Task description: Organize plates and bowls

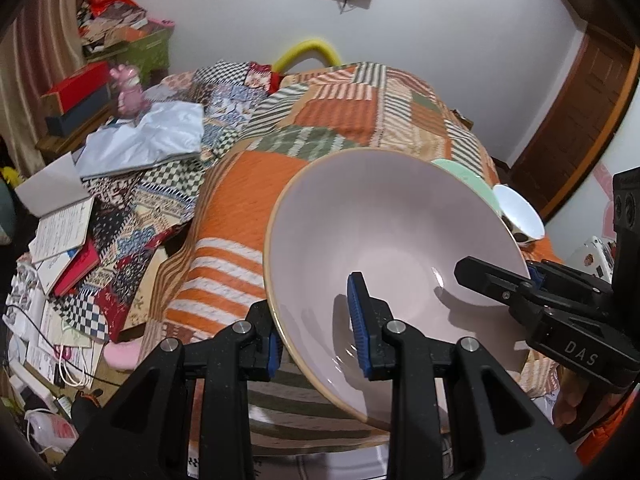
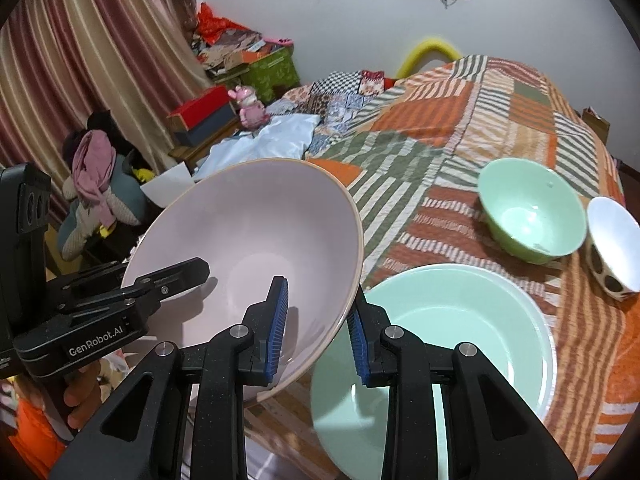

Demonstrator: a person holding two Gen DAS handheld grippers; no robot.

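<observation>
Patchwork quilt (image 2: 460, 128) fills frame centre. Left gripper (image 1: 316, 340) and right gripper (image 2: 318, 328) each clamp opposite rims of tilted pink bowl (image 2: 256, 240); mint basin (image 2: 460, 320) lower right.

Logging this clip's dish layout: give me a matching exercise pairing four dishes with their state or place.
Things:
1. pink bowl
2. large mint bowl
3. small green bowl
4. white bowl with dark spots

States or places:
A. tipped on its side at the far right of the quilt
B. held off the quilt, its rim between both tongs
C. upright on the quilt, just beside the spotted one
D. nearest the camera, under the right tongs

Pairs: 1-B, 2-D, 3-C, 4-A. The left tongs grip the pink bowl's opposite rim.
</observation>
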